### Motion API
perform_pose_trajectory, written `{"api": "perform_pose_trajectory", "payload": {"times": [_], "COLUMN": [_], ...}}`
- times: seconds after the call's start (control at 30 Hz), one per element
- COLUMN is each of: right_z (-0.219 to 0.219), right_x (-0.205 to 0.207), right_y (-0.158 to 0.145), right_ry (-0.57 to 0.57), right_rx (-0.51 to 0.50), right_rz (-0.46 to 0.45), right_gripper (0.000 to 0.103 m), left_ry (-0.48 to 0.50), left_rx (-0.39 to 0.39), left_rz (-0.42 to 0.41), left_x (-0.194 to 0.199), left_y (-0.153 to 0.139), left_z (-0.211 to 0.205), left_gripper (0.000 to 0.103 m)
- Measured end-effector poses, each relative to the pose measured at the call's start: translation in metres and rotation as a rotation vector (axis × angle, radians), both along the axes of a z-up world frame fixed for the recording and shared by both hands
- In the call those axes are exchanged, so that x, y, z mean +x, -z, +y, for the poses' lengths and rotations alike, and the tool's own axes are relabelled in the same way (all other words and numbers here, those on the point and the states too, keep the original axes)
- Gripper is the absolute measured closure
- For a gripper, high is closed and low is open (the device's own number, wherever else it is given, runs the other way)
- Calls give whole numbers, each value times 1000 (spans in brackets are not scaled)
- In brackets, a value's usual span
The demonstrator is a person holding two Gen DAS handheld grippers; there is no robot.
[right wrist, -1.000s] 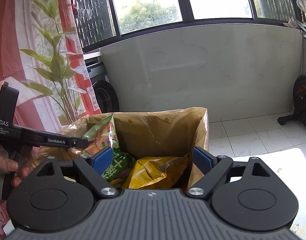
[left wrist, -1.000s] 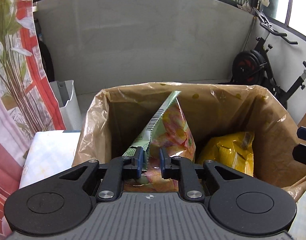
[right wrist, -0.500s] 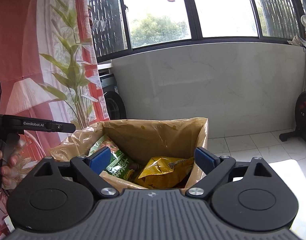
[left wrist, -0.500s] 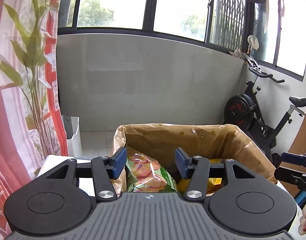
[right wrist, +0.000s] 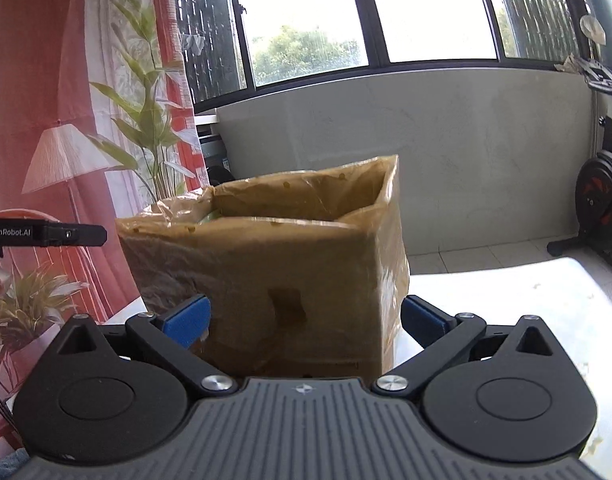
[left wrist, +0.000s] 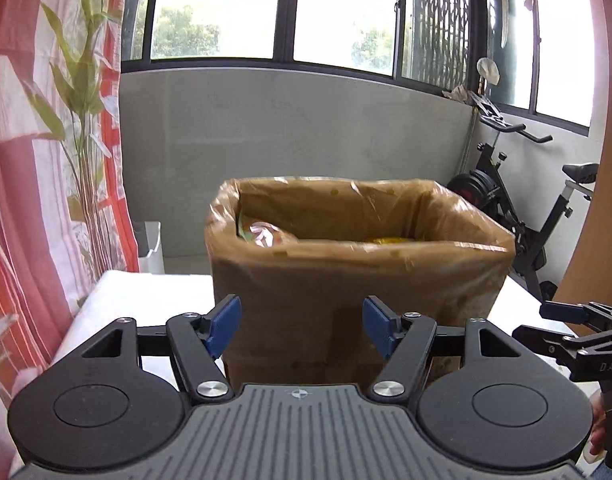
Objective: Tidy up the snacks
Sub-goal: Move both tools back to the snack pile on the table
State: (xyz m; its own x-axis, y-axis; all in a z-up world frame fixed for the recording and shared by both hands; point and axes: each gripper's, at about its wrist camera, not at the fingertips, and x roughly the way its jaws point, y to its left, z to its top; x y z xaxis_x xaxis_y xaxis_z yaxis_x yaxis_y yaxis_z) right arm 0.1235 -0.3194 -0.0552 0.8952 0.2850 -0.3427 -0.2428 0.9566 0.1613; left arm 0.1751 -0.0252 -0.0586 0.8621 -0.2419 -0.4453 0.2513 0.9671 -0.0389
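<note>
White table [left wrist: 146, 300] — lined box [left wrist: 358, 264], "GenRobot.AI" on left tongs [right wrist: 46, 233].

- straight ahead of the left gripper [left wrist: 302, 326], blocked by the near wall of the lined cardboard box [left wrist: 358, 280]; spread fingers, nothing between them.
- same wall across the right gripper [right wrist: 304, 320], its fingers also wide apart and holding nothing.
- open top of the box, with a green snack bag [left wrist: 264, 234] at the left end and a yellow bag [left wrist: 386, 240] further right, both below the rim.
- bare white table [left wrist: 146, 300] left of the box, and more [right wrist: 526, 292] to its right.
- hemmed in by the curtain [left wrist: 34, 200] on the left, the exercise bike [left wrist: 518, 216] on the right.
</note>
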Motion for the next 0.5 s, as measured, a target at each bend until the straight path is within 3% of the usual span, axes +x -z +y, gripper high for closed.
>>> {"api": "perform_pose_trajectory", "payload": {"times": [0.17,0.5], "right_z": [0,8], "right_x": [-18,-33], "right_y": [32,80], "right_ry": [99,54], "right_rx": [11,-40], "right_rz": [40,147], "right_gripper": [0,0], "left_ry": [21,53], "left_rx": [-22,31], "left_rz": [120,257], "left_x": [-11,-33], "left_y": [45,104], "left_z": [-13,-29], "left_gripper": [33,33]}}
